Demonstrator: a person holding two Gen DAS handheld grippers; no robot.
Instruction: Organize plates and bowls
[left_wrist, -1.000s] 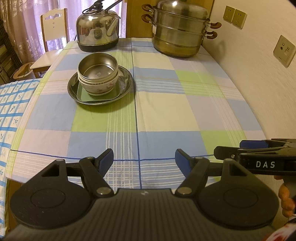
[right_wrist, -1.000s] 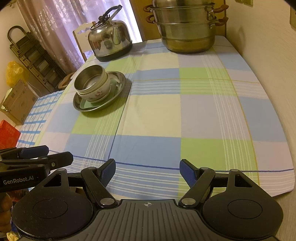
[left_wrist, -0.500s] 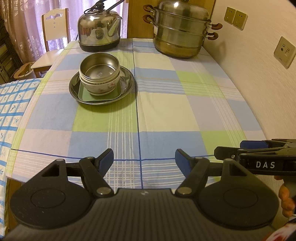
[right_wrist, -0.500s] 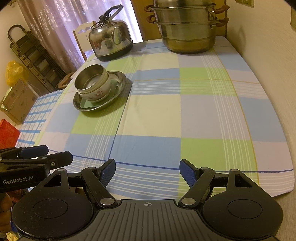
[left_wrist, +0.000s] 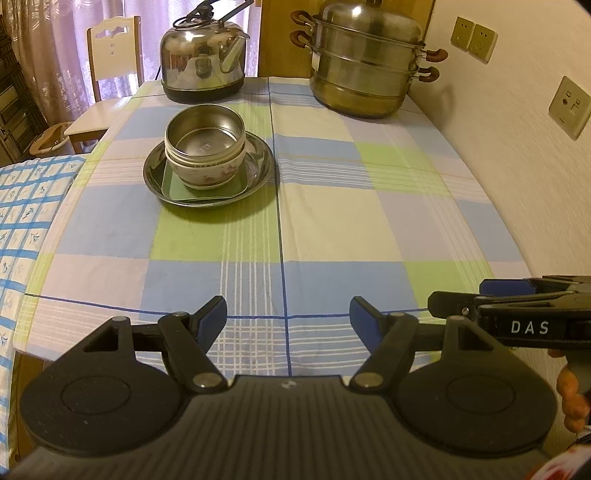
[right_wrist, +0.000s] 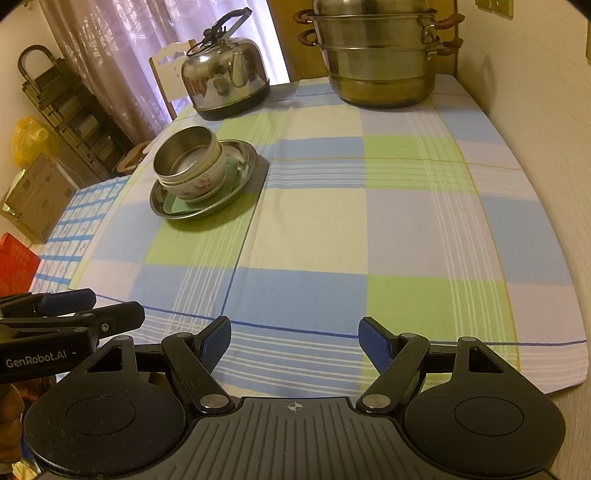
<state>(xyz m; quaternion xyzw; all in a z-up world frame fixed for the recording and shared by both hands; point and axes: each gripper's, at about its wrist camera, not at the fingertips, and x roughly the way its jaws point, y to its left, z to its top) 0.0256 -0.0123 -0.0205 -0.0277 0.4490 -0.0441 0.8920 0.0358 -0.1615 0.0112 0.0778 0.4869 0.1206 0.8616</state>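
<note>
Over the near edge of the table (left_wrist: 332, 229), left claw (left_wrist: 288, 319) and right claw (right_wrist: 294, 341) both hang released and empty, well apart from the steel bowl (left_wrist: 205, 134) nested in a floral bowl (left_wrist: 207, 175) on stacked plates (left_wrist: 258, 173).

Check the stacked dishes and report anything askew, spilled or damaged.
Nothing is spilled or visibly damaged. The steel bowl nests in the white floral bowl, on a square green plate inside the round steel plate. The bowls lean slightly and sit off-centre; otherwise tidy.
</note>
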